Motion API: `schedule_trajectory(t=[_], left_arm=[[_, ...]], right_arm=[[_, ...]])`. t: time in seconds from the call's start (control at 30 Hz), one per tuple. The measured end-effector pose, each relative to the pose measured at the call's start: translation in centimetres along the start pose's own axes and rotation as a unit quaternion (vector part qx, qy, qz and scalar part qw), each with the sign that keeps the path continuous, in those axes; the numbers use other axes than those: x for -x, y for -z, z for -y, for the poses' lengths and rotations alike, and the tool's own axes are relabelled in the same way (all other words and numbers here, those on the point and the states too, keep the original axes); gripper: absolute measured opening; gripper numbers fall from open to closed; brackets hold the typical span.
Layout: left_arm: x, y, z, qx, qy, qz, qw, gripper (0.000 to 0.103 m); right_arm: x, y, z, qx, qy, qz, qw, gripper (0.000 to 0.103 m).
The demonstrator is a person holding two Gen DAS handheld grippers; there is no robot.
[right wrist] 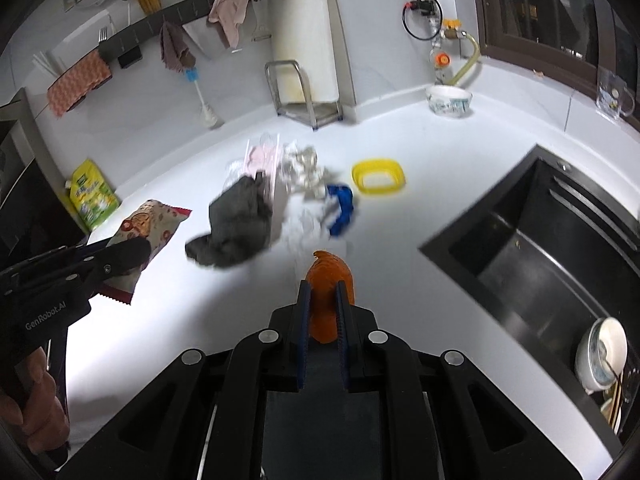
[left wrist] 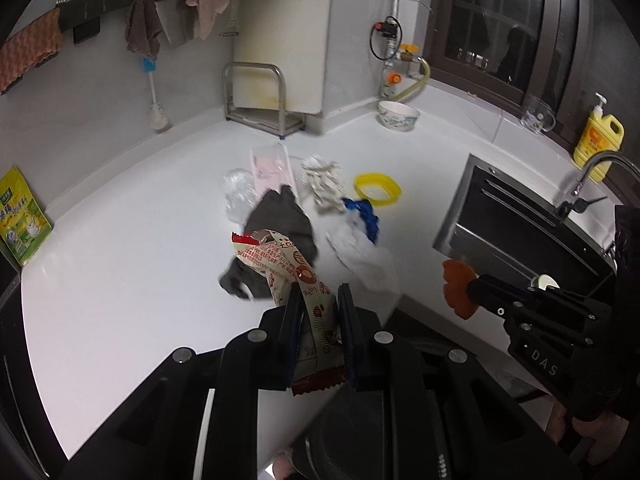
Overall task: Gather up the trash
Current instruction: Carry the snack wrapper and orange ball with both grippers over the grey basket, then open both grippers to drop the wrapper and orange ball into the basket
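Observation:
My left gripper (left wrist: 318, 294) is shut on a red and beige snack wrapper (left wrist: 288, 264) and holds it above the white counter (left wrist: 120, 272); it also shows in the right wrist view (right wrist: 148, 228). My right gripper (right wrist: 323, 288) is shut on an orange peel (right wrist: 330, 280), also seen in the left wrist view (left wrist: 456, 284). On the counter ahead lies a trash pile: a dark grey rag (left wrist: 280, 220), crumpled white paper (left wrist: 324, 180), a pink packet (left wrist: 268, 168), clear plastic (left wrist: 238, 192), a blue and white bag (left wrist: 360, 232) and a yellow ring (left wrist: 378, 188).
A black sink (right wrist: 540, 232) with a bowl (right wrist: 600, 352) in it lies to the right. A patterned bowl (left wrist: 398, 114), a metal rack (left wrist: 256, 100), a yellow soap bottle (left wrist: 598, 136) and a green pouch (left wrist: 22, 220) stand around the counter's edges. A black bin opening (left wrist: 352, 432) shows under my left gripper.

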State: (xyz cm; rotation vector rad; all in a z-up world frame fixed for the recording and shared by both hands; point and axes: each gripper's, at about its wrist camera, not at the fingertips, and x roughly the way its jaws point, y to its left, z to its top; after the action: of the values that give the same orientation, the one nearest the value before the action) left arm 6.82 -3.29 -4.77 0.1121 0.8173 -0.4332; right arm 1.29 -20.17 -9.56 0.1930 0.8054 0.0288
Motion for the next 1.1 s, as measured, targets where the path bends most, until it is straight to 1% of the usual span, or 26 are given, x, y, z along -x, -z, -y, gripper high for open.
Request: schedule_trajectory(t=[0.13,0.33,0.5,0.6,0.77,1.0,1.1], left_arm=[[0.5,2.4,2.5,0.0,0.01,-0.015,0.9998,0.018],[-0.3,5.8,5.9,0.007,0.021,-0.048,0.9986,0.018],[-1.3,8.3,8.0,0.01,0.024,-0.07,0.9972,0.018],[-2.7,10.0,8.3,0.02,0.036,-0.096,0.9945,0.018],[-5.1,12.3,8.5,0.021,0.022,-0.121,0.9922,0.018],[-6.6,13.7,8.2,0.028,0.024,-0.133,0.9905,0.019],[-7.1,14.3,7.9,0.03,0.013,-0.139,0.9898,0.019]], right_arm=[[1.2,2.3,1.1,-0.004,-0.006,-0.013,1.0,0.012],[2.5,5.9,3.6,-0.017,-0.01,-0.028,0.999,0.012],[2.3,8.4,5.2,-0.032,-0.021,-0.047,0.998,0.012],[1.4,10.0,5.7,-0.033,-0.026,-0.065,0.997,0.012],[-0.5,12.2,5.8,-0.032,-0.039,-0.096,0.994,0.012],[-2.5,14.1,6.0,-0.042,-0.048,-0.122,0.99,0.012],[-2.9,14.5,6.1,-0.041,-0.052,-0.13,0.989,0.013]])
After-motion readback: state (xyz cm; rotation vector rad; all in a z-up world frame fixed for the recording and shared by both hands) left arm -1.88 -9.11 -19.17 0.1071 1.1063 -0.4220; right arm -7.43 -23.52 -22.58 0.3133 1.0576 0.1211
